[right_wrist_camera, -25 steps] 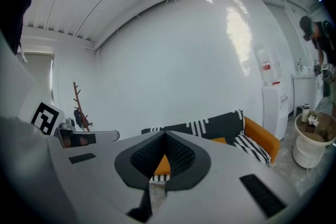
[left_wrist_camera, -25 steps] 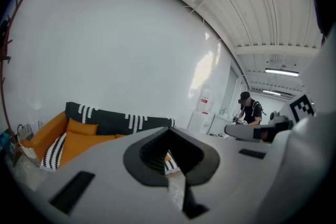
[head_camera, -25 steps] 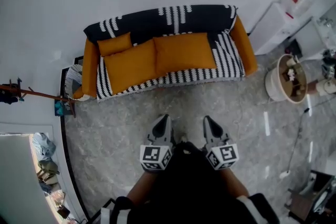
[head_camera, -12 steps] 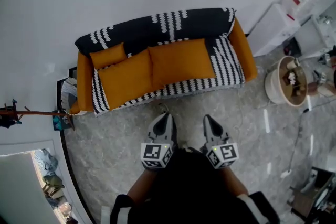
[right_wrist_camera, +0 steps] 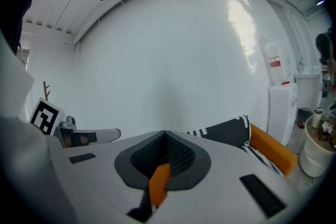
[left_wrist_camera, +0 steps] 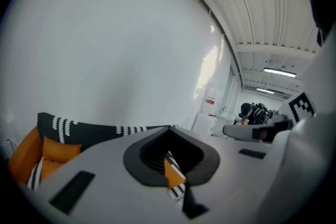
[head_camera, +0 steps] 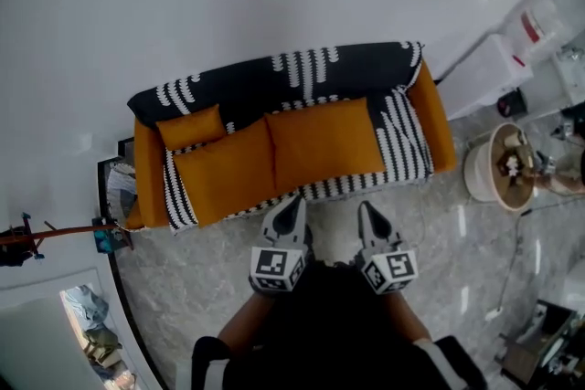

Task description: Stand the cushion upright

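Small cushion (head_camera: 190,127), orange, sat at the sofa's left end in head view, in the corner btwn armrest and backrest, touching the left seat cushion (head_camera: 224,171). Couldn't tell from above whether it leaned on the back or lay flat. Nothing held it; both grippers were well apart from it.

Sofa (head_camera: 437,119): orange, against a white wall. Black throw (head_camera: 302,73) w/ white dash marks was draped over the backrest, w/ black-and-white striping running down the seat. Two big orange seat cushions side by side, the right one (head_camera: 324,143) touching the left.

Left gripper (head_camera: 291,207) and right gripper (head_camera: 368,215) were side by side over the grey marbled floor (head_camera: 183,288), just in front of the sofa's front edge, pointing at it. Fingers of both were closed, tips together, w/ nothing gripped; only a sliver of orange and striping showed through each gap in the gripper views.

Round pale tub (head_camera: 484,187) w/ small items inside stood on the floor right of the sofa; a white cabinet-like unit (head_camera: 494,68) stood behind it. A wooden rack arm (head_camera: 55,235) showed at far left.
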The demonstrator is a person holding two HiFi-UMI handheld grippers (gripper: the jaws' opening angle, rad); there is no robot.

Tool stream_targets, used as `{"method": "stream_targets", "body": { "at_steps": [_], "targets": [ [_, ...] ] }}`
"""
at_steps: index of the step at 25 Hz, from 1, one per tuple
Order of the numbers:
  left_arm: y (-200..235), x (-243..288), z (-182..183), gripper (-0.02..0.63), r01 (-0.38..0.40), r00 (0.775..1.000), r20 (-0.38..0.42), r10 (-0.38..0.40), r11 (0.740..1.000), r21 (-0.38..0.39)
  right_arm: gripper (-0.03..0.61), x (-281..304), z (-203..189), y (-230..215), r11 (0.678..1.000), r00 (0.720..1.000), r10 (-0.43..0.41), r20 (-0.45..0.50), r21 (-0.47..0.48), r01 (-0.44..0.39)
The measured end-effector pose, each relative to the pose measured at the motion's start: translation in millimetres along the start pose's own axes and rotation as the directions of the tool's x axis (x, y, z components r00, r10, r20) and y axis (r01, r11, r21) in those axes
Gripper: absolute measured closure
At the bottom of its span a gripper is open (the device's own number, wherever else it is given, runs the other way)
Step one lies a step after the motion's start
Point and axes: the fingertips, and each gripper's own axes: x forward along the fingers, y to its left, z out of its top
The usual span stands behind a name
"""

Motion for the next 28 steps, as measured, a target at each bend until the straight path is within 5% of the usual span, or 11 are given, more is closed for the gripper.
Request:
{"method": "stream_targets", "body": {
  "at_steps": [13,28],
  "targets": [
    [64.1,98.1,34.3,0.627,-0.024,0.999,-0.041,0.024,1.0,0.009,0.589,113.2,48.5,-35.7,1.0,1.0,-0.005,-0.013,-0.002,0.005],
    [73.0,220.7,35.5,0.627,-0.267,0.963,-0.065,0.262,0.961,-0.073,0.589,220.8,66.4,-146.6,0.979,0.971,0.179,-0.157,-0.066,-0.191]
  ]
}}
